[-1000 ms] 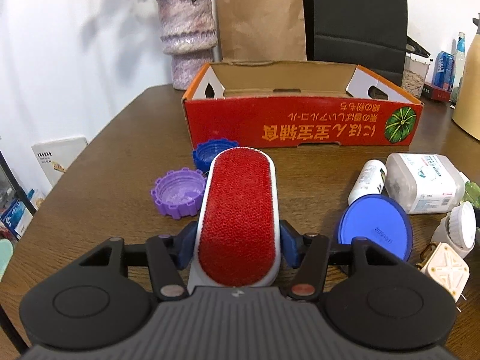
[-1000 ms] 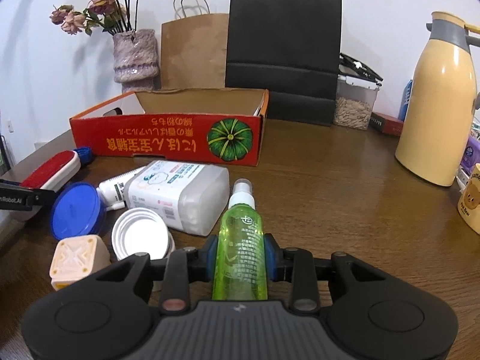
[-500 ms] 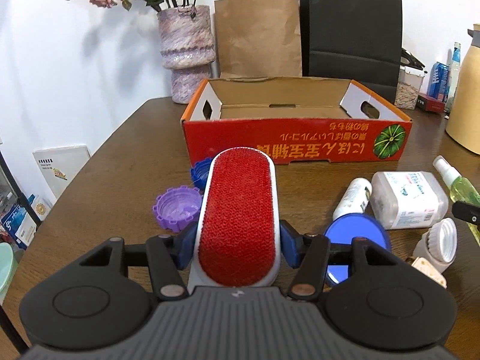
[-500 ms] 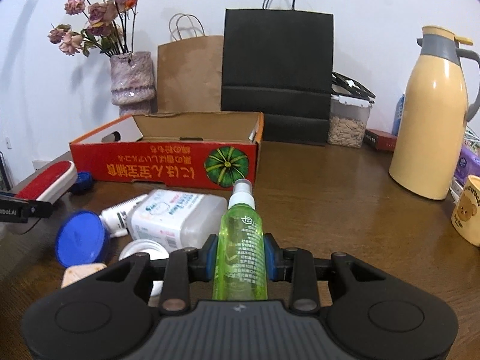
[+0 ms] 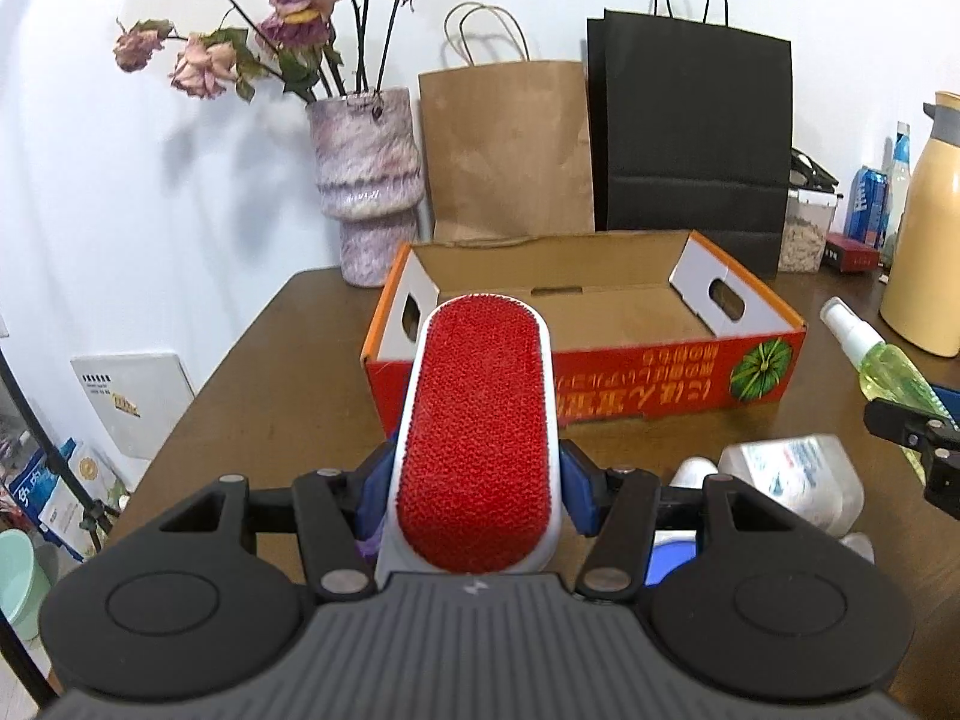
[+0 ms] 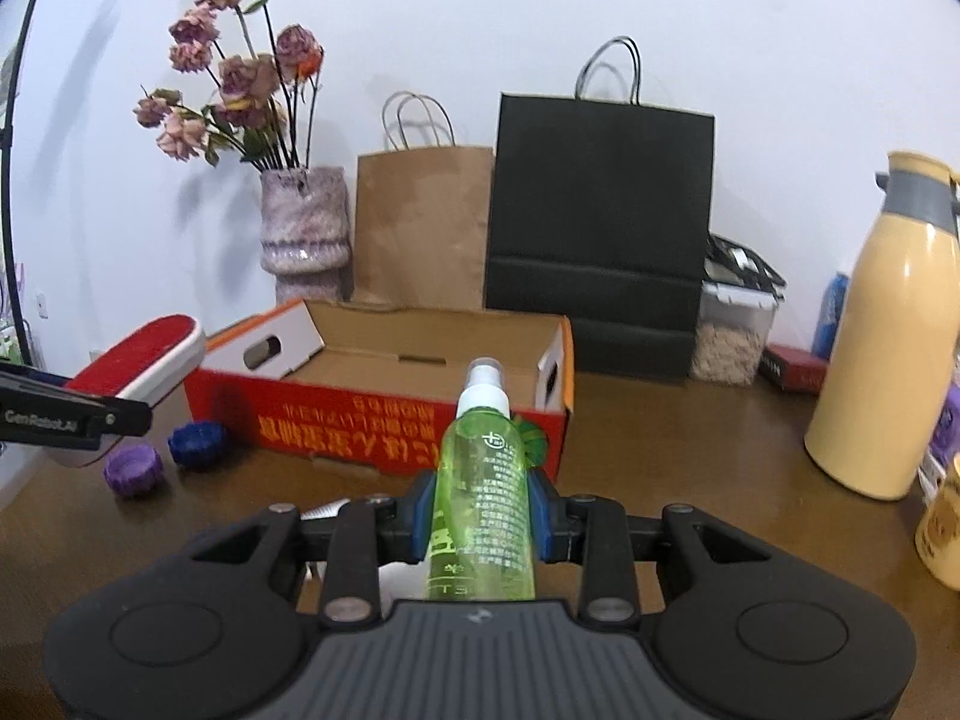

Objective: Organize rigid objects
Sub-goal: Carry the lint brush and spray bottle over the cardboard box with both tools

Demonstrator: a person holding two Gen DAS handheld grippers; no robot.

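Left tool (image 5: 477,480): clamped on the lint brush (image 5: 480,438), blue pads pressing its white sides, brush lifted off the surface (image 5: 288,360) and nosing toward the box (image 5: 636,384).
Right tool (image 6: 480,507): squeezed tight on the green spray bottle (image 6: 483,480), nozzle forward, also in the air just short of the box front.
Box: open cardboard tray, looks empty inside, red printed wall facing both tools.
Risk, collision: both loads are heading for one opening; the two tools look near enough to knock each other at the rim.
Risk, rim strike: the brush tip sits about level with the near wall, so coming in too low could shove the light box backward toward the vase (image 5: 366,180) and bags.
Risk, slip: the bottle is smooth and round, held at its body; any tilt on release could send it rolling inside.
Risk, clutter: the purple cap (image 6: 133,468), blue cap (image 6: 197,437) and white container (image 5: 792,477) lie under the tools; a dropped item would land among them.
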